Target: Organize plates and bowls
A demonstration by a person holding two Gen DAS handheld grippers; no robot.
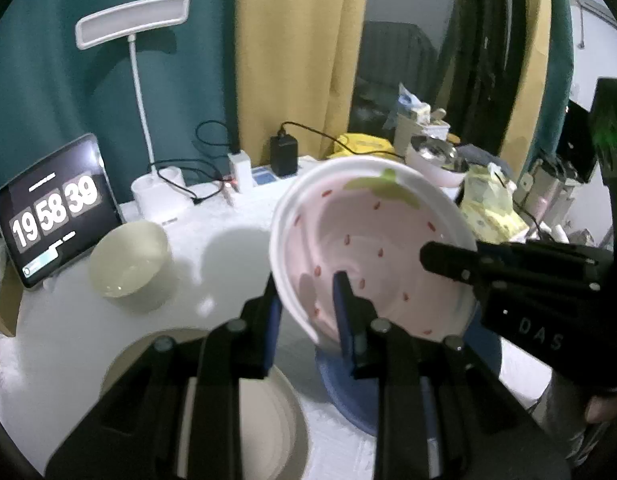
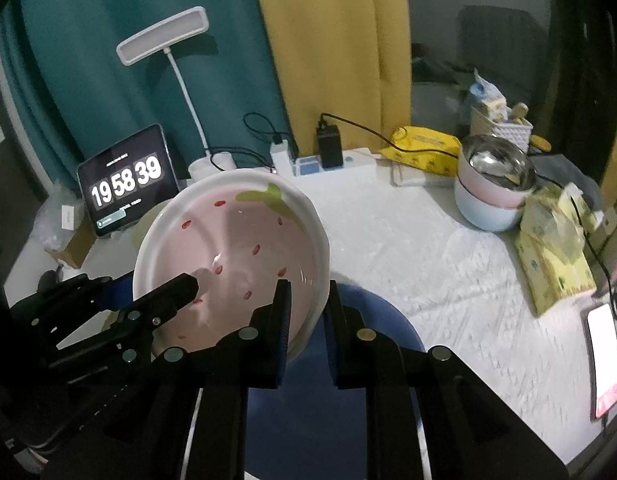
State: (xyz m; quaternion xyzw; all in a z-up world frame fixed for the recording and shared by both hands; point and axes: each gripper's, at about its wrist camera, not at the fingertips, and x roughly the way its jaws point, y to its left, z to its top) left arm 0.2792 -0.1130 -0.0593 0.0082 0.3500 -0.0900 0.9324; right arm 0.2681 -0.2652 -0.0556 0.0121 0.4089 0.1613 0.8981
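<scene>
A pink strawberry-pattern bowl (image 1: pixel 372 236) with a white rim is held tilted in the air above a blue plate (image 1: pixel 348 396). My left gripper (image 1: pixel 308 300) is shut on its near-left rim. My right gripper (image 2: pixel 308 300) is shut on its right rim, over the blue plate (image 2: pixel 384 320); the bowl (image 2: pixel 236 252) fills the middle of the right wrist view. Each gripper shows in the other's view: the right gripper (image 1: pixel 508 276) and the left gripper (image 2: pixel 120 312). A pale green bowl (image 1: pixel 128 260) stands upright on the table to the left. A beige plate (image 1: pixel 268 420) lies under my left gripper.
A tablet clock (image 1: pixel 56 208) leans at the back left, beside a white desk lamp (image 1: pixel 140 80) and chargers with cables (image 1: pixel 284 152). A steel-lined pink pot (image 2: pixel 496 184), yellow packets (image 2: pixel 556 256) and a phone (image 2: pixel 604 356) crowd the right side. The table has a white cloth (image 2: pixel 428 248).
</scene>
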